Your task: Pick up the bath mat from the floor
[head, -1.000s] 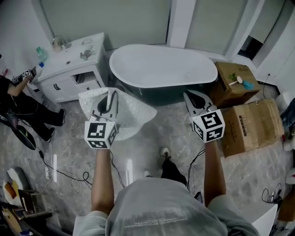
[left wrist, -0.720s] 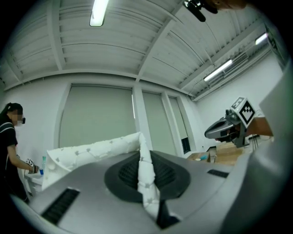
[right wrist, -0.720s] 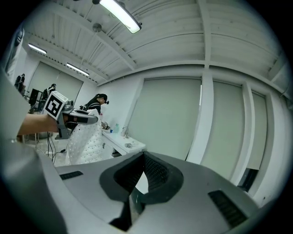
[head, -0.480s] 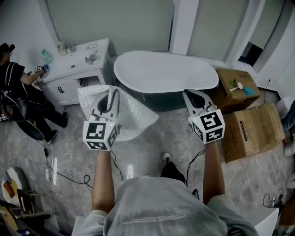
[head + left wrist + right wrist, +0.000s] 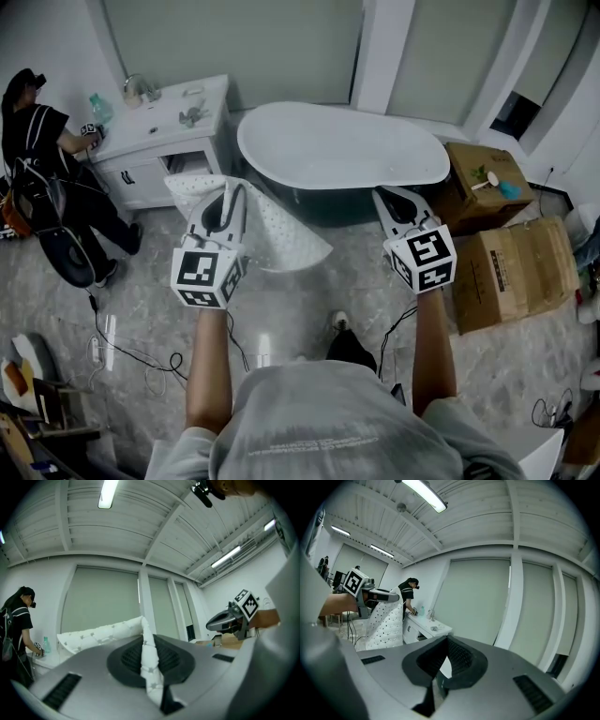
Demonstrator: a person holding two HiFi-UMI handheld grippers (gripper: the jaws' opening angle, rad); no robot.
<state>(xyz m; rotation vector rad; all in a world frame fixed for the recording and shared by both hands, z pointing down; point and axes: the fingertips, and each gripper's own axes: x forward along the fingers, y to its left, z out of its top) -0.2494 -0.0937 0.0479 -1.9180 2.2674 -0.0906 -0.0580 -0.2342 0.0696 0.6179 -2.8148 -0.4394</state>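
The bath mat [image 5: 281,230], white with small dark dots, hangs off the floor in front of the bathtub. My left gripper [image 5: 225,199] is shut on its top edge. In the left gripper view the mat's edge [image 5: 151,667] is pinched between the jaws of the left gripper [image 5: 143,637] and runs out to the left as a padded strip [image 5: 98,632]. My right gripper [image 5: 392,199] is held level at the right, apart from the mat, and is shut with nothing in it. The right gripper view shows its closed jaws [image 5: 446,640] and, at far left, the left gripper [image 5: 377,595] with the mat [image 5: 386,623] hanging below.
A white bathtub [image 5: 342,150] stands straight ahead, with a white vanity cabinet [image 5: 159,122] to its left. A person in dark clothes [image 5: 37,141] works at the vanity. Cardboard boxes [image 5: 511,258] sit at the right. Cables [image 5: 141,352] trail over the marble floor at lower left.
The mat hangs a little further right and lower in the picture, still in the left gripper. The person at the vanity has come further into view. Both grippers keep their grip state.
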